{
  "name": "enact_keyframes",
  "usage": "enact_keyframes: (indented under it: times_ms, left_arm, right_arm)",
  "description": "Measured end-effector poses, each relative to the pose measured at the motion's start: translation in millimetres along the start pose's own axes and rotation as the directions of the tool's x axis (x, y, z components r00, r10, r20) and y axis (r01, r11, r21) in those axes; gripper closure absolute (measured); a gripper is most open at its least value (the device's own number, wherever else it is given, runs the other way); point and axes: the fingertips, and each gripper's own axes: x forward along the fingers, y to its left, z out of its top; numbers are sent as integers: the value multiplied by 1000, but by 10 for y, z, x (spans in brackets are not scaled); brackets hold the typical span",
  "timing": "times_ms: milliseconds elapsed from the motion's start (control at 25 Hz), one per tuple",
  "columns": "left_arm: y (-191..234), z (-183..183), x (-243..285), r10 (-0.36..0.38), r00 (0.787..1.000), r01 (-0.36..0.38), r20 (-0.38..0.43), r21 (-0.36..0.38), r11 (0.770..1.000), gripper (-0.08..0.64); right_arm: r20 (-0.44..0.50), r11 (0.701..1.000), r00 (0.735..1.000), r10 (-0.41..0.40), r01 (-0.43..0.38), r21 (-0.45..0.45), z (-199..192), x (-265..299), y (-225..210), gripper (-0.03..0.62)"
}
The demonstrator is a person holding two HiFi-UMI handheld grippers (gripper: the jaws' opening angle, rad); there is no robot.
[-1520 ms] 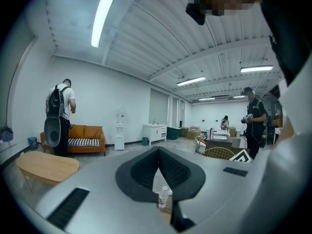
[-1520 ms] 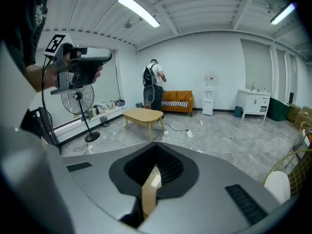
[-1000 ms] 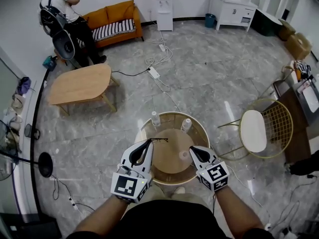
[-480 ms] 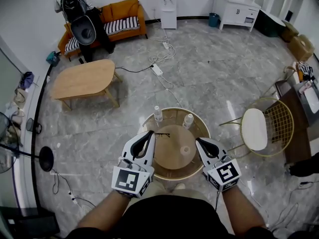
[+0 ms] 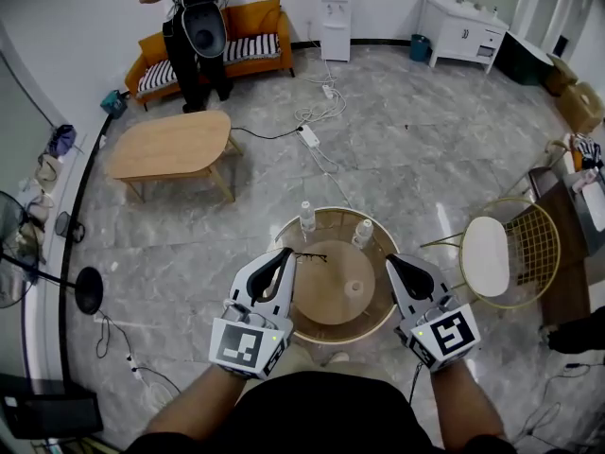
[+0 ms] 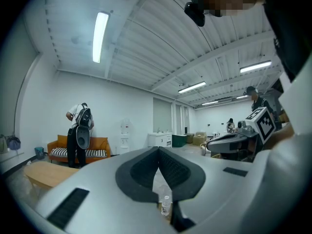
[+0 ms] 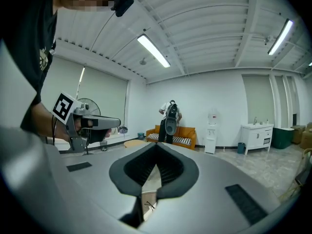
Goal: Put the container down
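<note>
Container (image 5: pixel 354 288): small pale cylinder, upright on the wooden centre of the round table (image 5: pixel 321 301), right of middle. It is too small in the head view to tell lid, fill or material. It shows in that view only; in both gripper views the grey jaw bodies cover the tabletop where it stands. Nothing touches it.

Right gripper (image 5: pixel 392 261): just beside the table's right rim, apart from the container. In its own view the dark pads are pressed together at the tips with nothing pinched. The slit below them shows a strip of table and the spectacles (image 7: pixel 150 206).

Left gripper (image 5: pixel 284 253): over the table's left rim, tongs likewise closed tip to tip and empty. One bottle (image 6: pixel 166 206) shows through the gap under the pads; its lower half is cut off by the jaw body.

Also on the table: two clear bottles at the far rim, one on the left (image 5: pixel 307 218) and one on the right (image 5: pixel 363 233), and the spectacles near the left gripper's tip.

Round about: gold wire chair (image 5: pixel 492 249) to the right, with its far side cut by furniture at the frame edge. Wooden coffee table (image 5: pixel 170 148) and orange sofa (image 5: pixel 255 28) lie far left. A person (image 5: pixel 194 26) stands at the sofa, back turned, head out of frame.
</note>
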Motion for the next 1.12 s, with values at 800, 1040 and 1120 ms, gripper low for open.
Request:
enact_keyframes:
  times_ms: [800,1040,1120]
  left_arm:
    - [-252,243,-344,61,998,-61,31,9,998,545]
    - [-294,280,-442,65,998,-66,23,36,997,545]
    - [-305,288,-460,66,998,-66,15,43,997,545]
  right_arm:
    - [77,998,996,49,-45,-54,327,-432,206,580]
    - [88,998,995,51,-47,-43,362,-478,222,580]
    - [90,998,995,53,-49,-41,376,-485,225,580]
